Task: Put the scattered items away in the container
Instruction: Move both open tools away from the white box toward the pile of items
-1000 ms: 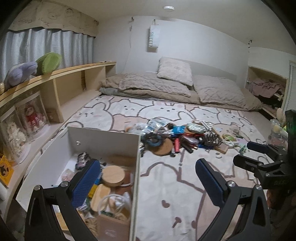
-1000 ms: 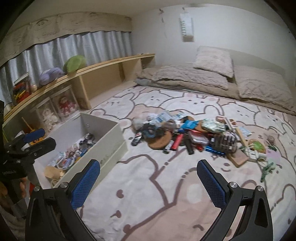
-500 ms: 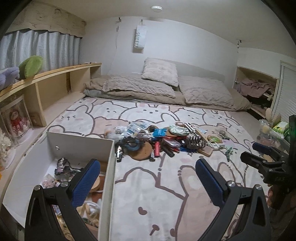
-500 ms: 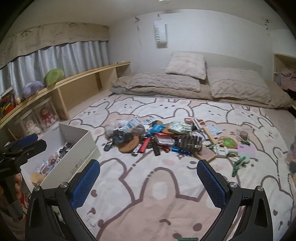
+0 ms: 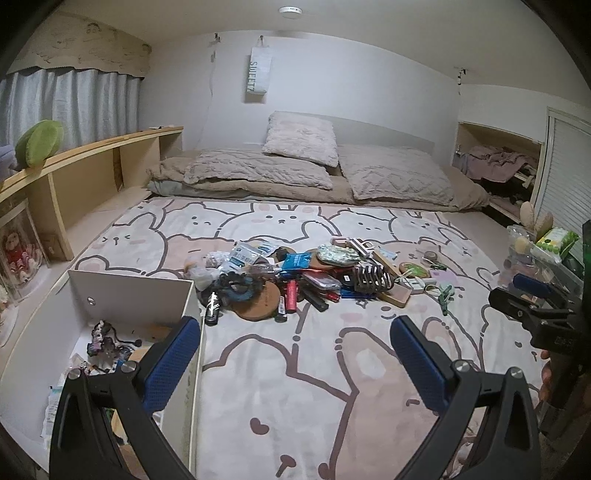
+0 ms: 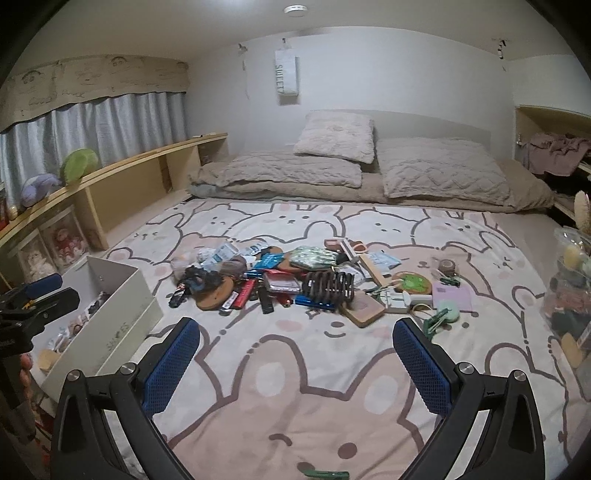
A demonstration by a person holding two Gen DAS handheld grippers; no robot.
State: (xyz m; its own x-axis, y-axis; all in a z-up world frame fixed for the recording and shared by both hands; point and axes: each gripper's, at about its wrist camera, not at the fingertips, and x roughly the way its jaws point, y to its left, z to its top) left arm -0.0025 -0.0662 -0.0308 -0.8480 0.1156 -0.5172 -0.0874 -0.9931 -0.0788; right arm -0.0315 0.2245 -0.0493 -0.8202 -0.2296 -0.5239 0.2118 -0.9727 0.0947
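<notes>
Your left gripper (image 5: 295,354) spread wide and empty beside the box (image 5: 129,295), your right gripper (image 6: 295,354) likewise apart, pile (image 6: 295,280) ahead on the blanket (image 6: 295,387).

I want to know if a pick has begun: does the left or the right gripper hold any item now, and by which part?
Nothing is held. The left gripper and the right gripper are both open and empty, above the blanket, short of the pile of items.

White-walled bedroom (image 5: 369,92), grey curtains (image 6: 110,122) over a long wooden shelf (image 5: 92,155), round ceiling light (image 6: 294,9).
</notes>
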